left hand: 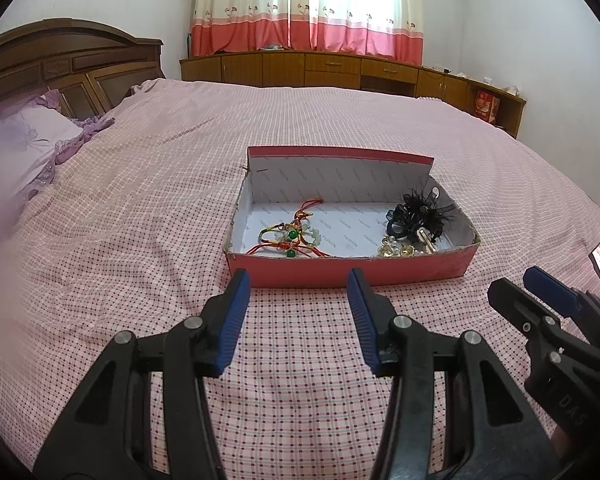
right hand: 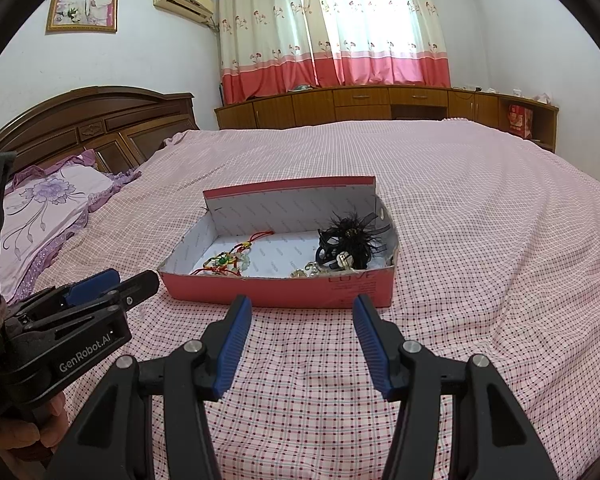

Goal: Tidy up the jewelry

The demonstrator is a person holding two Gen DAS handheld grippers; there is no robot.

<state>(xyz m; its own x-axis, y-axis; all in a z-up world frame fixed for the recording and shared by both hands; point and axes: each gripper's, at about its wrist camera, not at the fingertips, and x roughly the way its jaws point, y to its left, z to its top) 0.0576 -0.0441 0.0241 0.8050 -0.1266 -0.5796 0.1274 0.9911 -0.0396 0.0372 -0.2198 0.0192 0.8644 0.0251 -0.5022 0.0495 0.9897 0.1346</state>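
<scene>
Both the left gripper (left hand: 298, 280) and right gripper (right hand: 302, 306) are showing black plastic arms, ribbed blue finger pads (left hand: 232, 320), silver pivot screws (right hand: 192, 346). White "GenRobot.AI" lettering (right hand: 87, 353) is showing at eight o'clock; bare fingers (right hand: 24, 436) below.

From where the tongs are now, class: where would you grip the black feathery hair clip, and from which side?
Likely from above, over the box's near wall. Pinch the black feathery hair clip's solid claw body, not its wispy feathers, which would probably slip.
</scene>
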